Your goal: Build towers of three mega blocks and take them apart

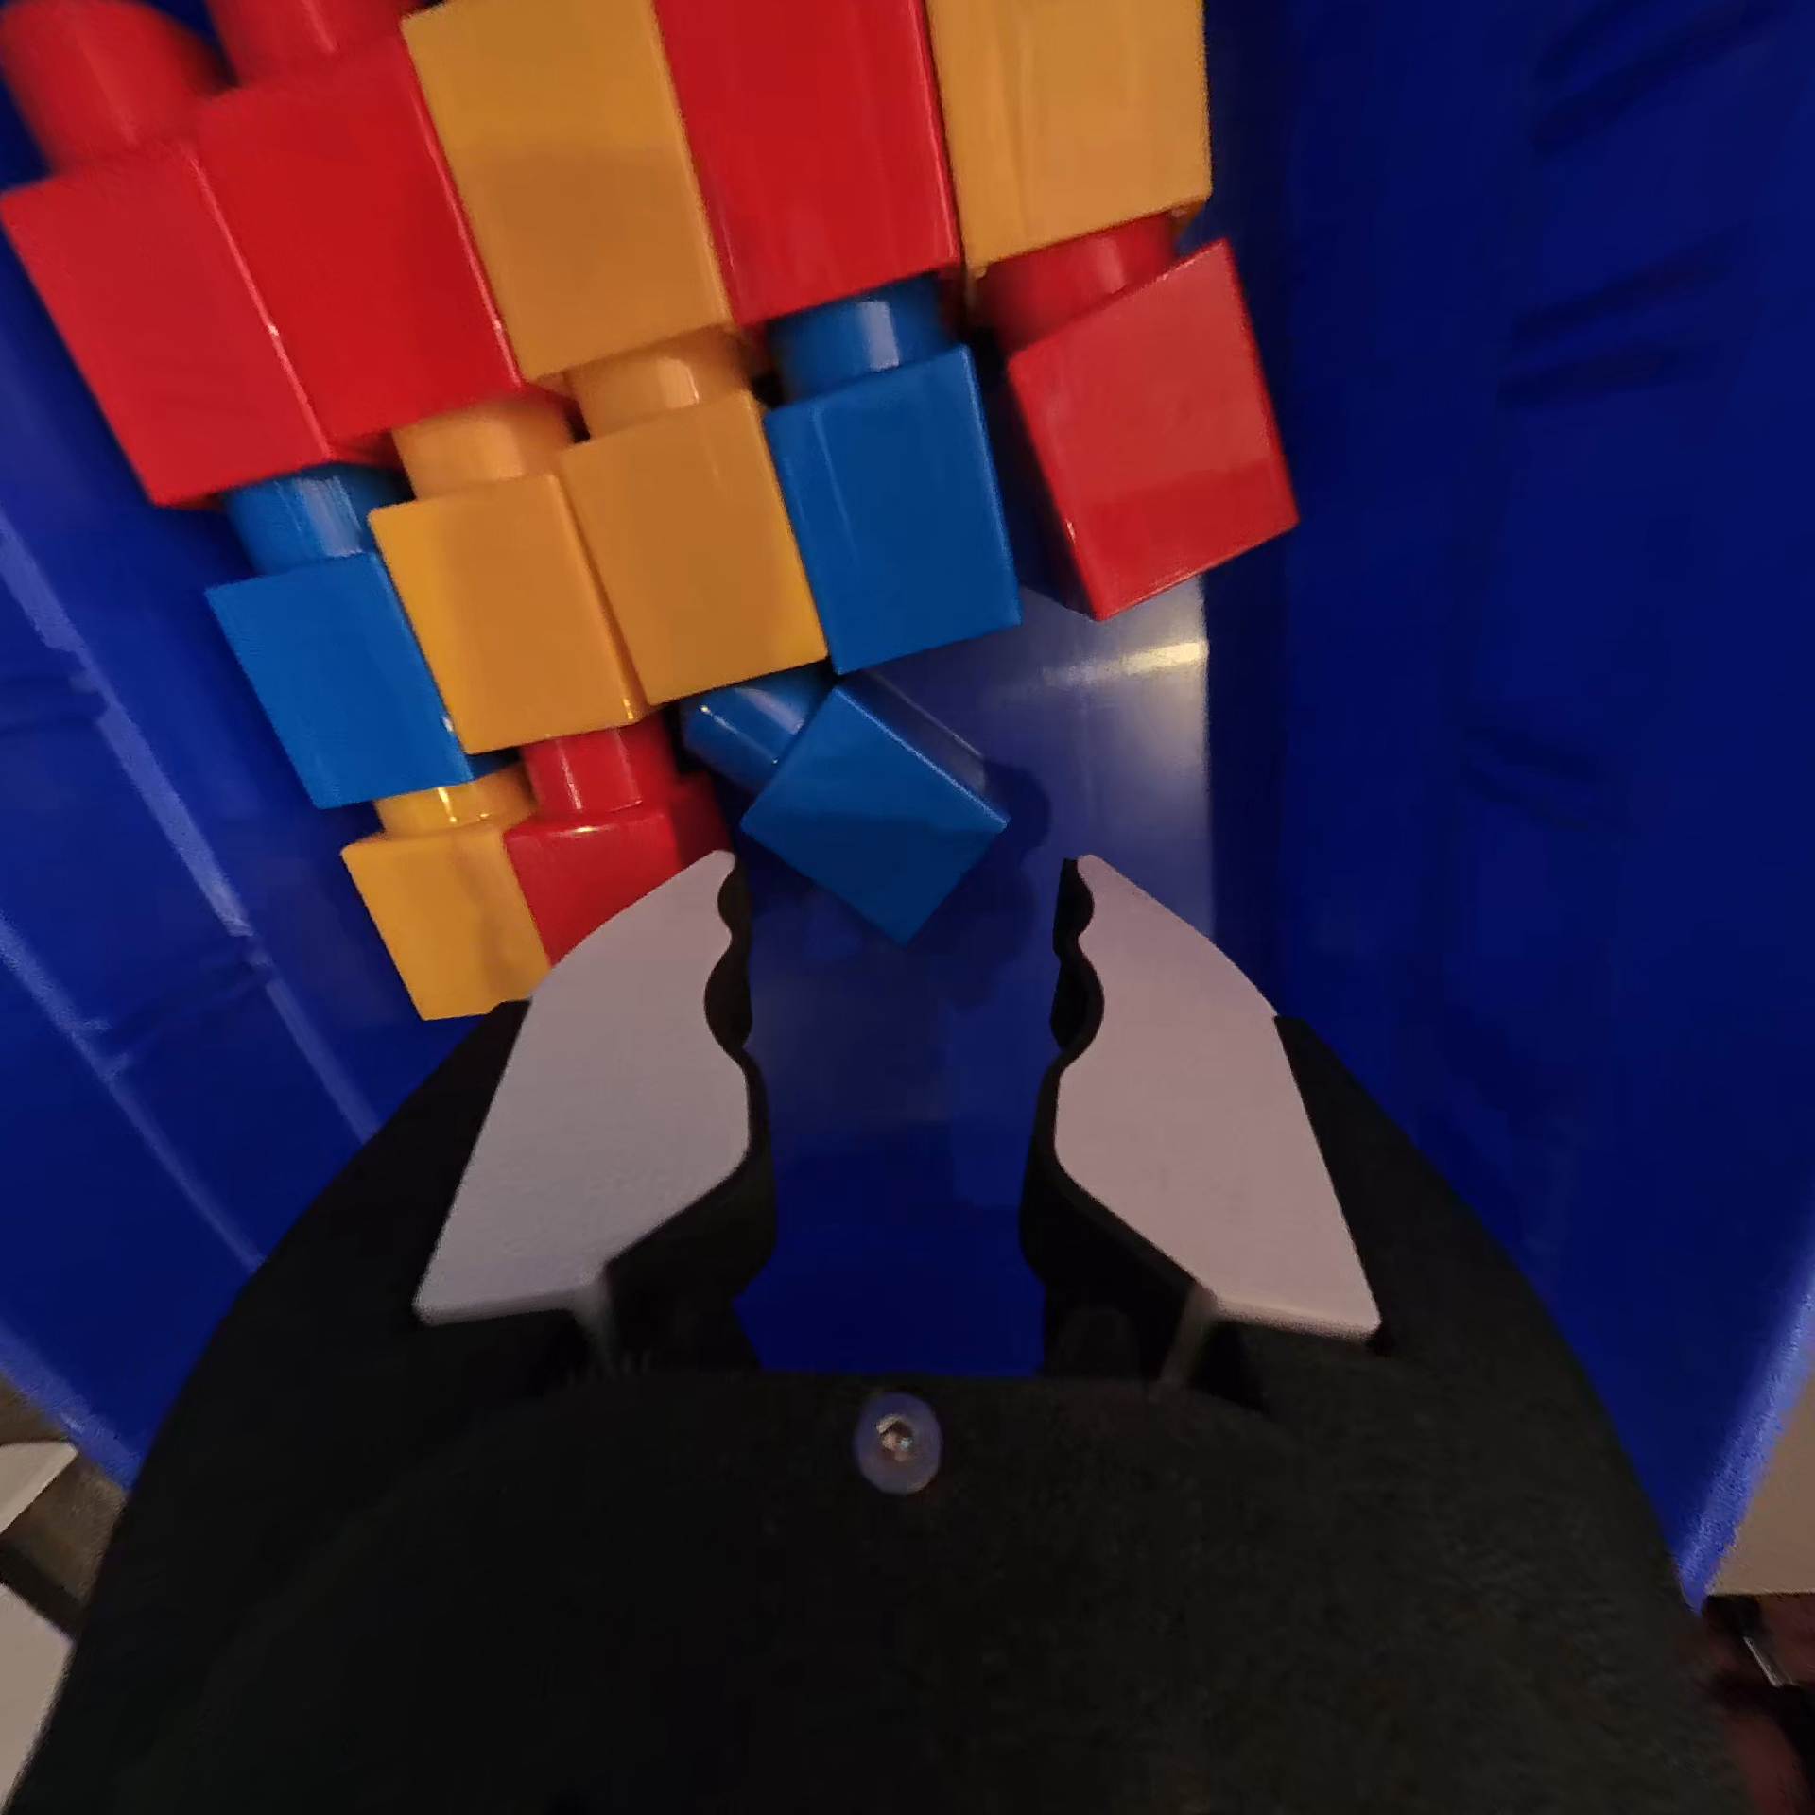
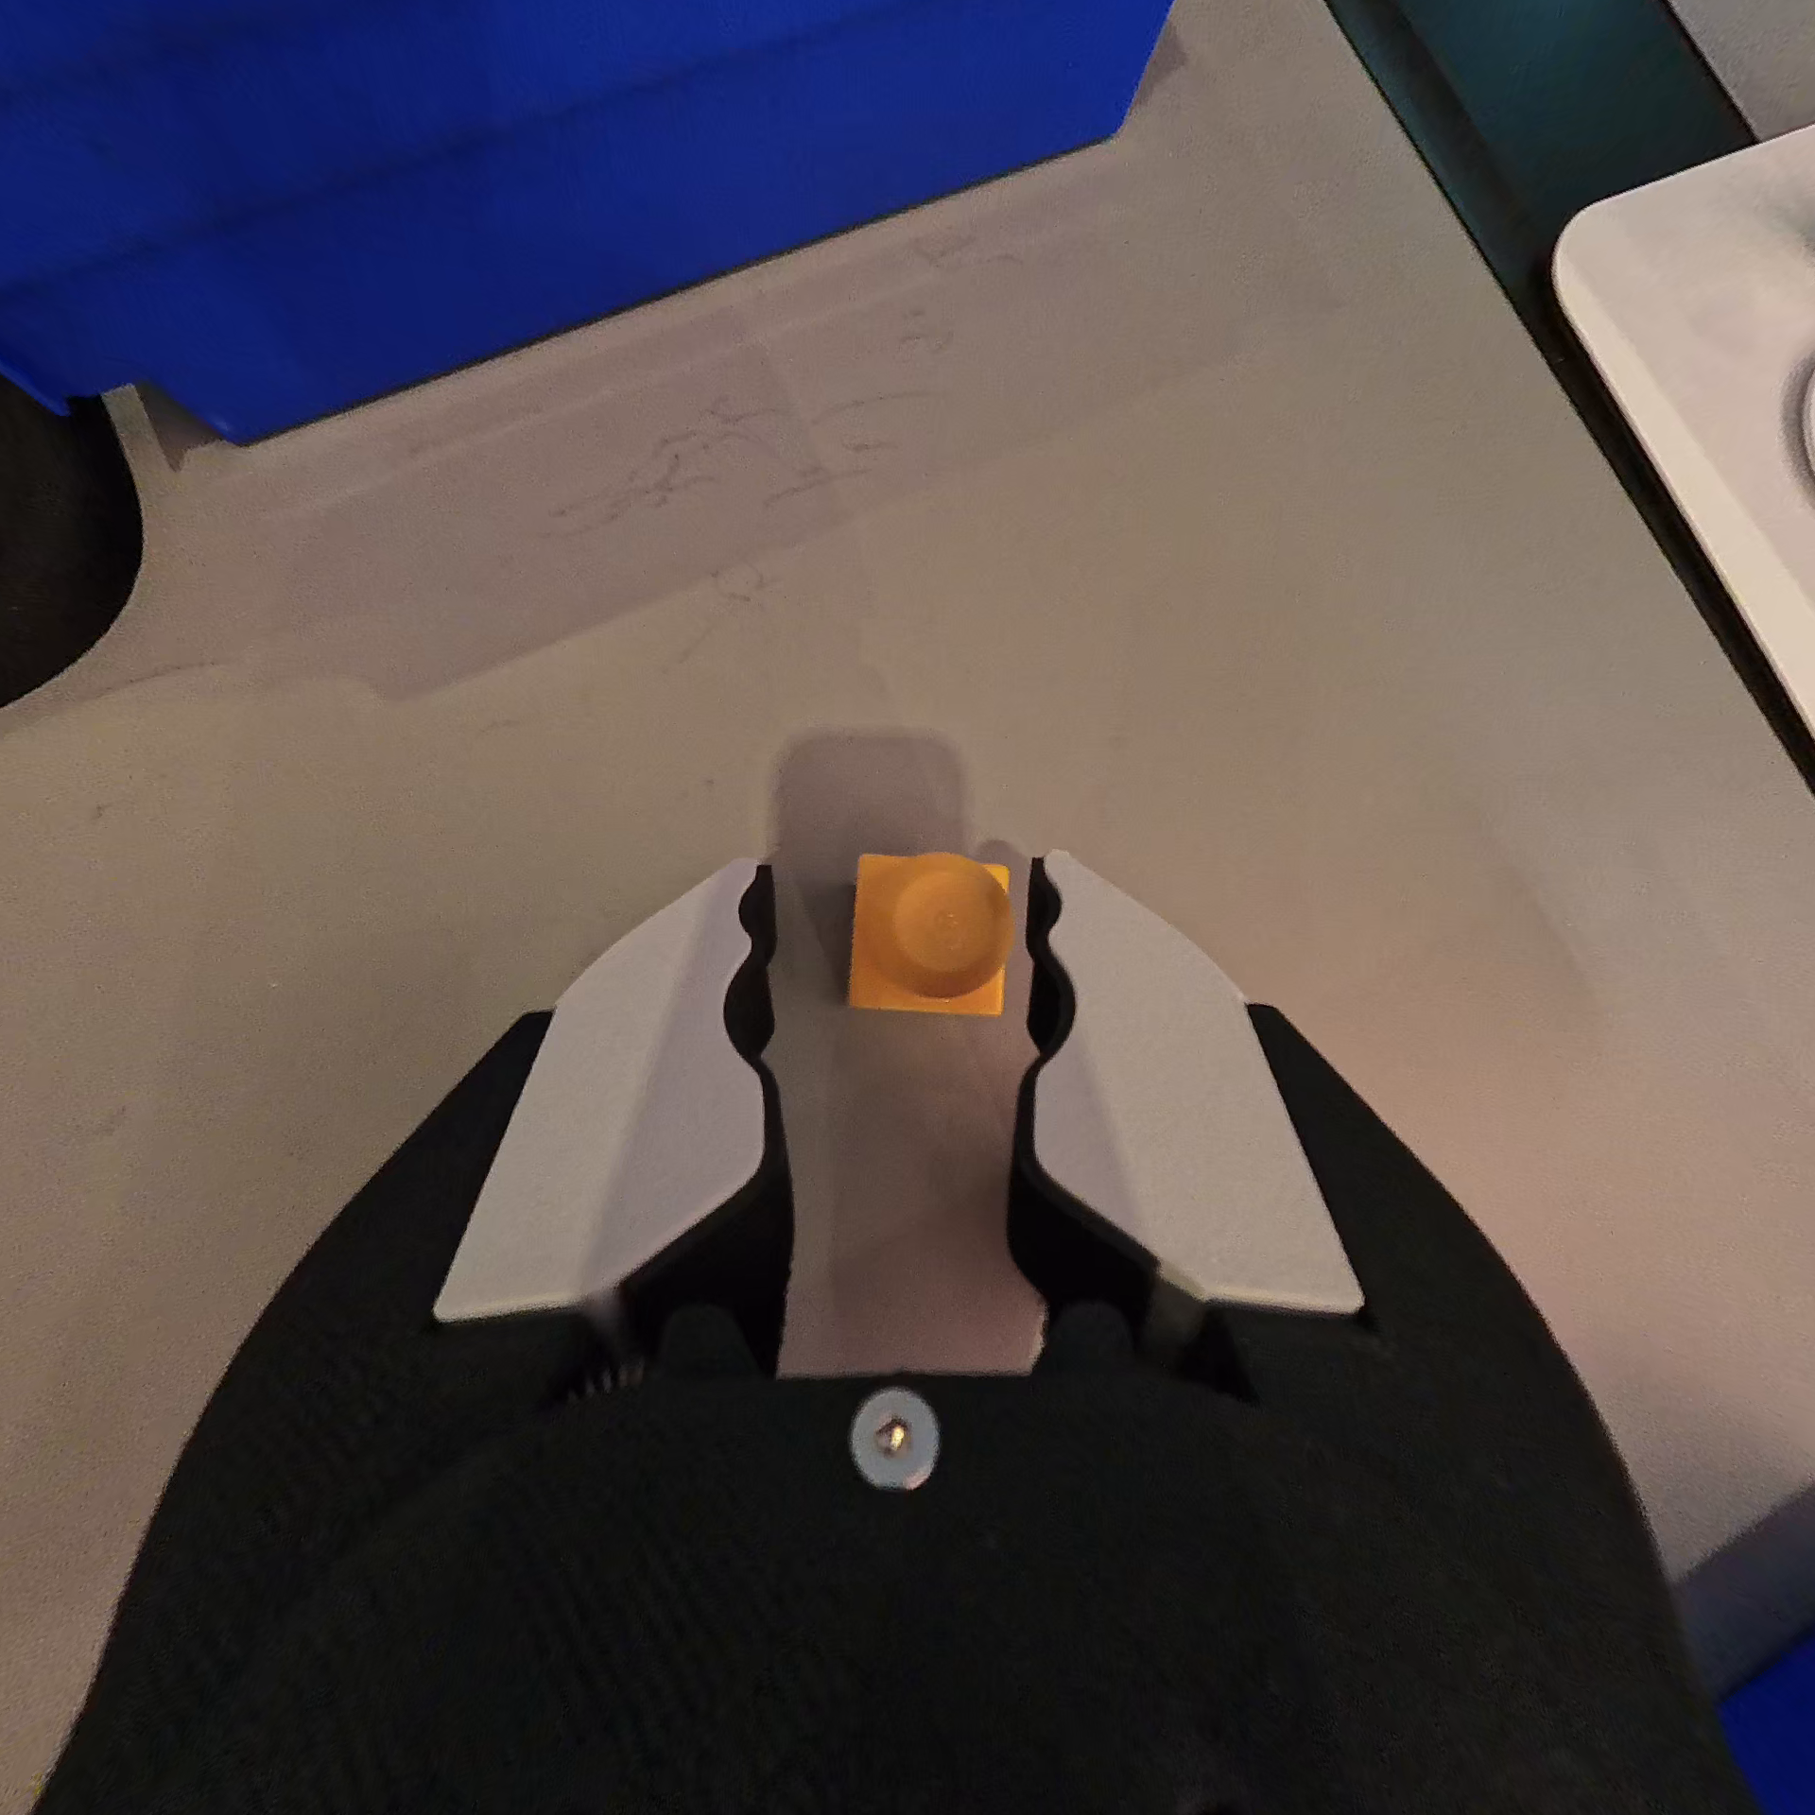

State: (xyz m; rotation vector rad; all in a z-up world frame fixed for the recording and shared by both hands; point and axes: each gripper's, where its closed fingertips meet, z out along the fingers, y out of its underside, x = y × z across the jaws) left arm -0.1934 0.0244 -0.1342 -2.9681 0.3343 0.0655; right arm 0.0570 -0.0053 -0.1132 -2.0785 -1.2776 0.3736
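Yellow block (image 2: 928,933) stands alone on the table (image 2: 1277,687) beside the blue bin (image 2: 491,147), unstacked, between my spread right gripper (image 2: 899,933); my left gripper (image 1: 899,933), spread, nears the bin's blue block (image 1: 874,815).

My left gripper (image 1: 899,864) pointed forward and down, its two pale grey fingers (image 1: 629,1041) spread well apart on their black body. The wavy black pads faced each other across a clear gap, and nothing was pressed between them. My right gripper (image 2: 899,864) pointed straight down, its fingers (image 2: 1159,1061) also parted, though a little less widely. Neither pad of it pressed on anything; a gap showed beside each one. Both grippers were seen only from behind the fingers, black bodies filling the lower part of each view.
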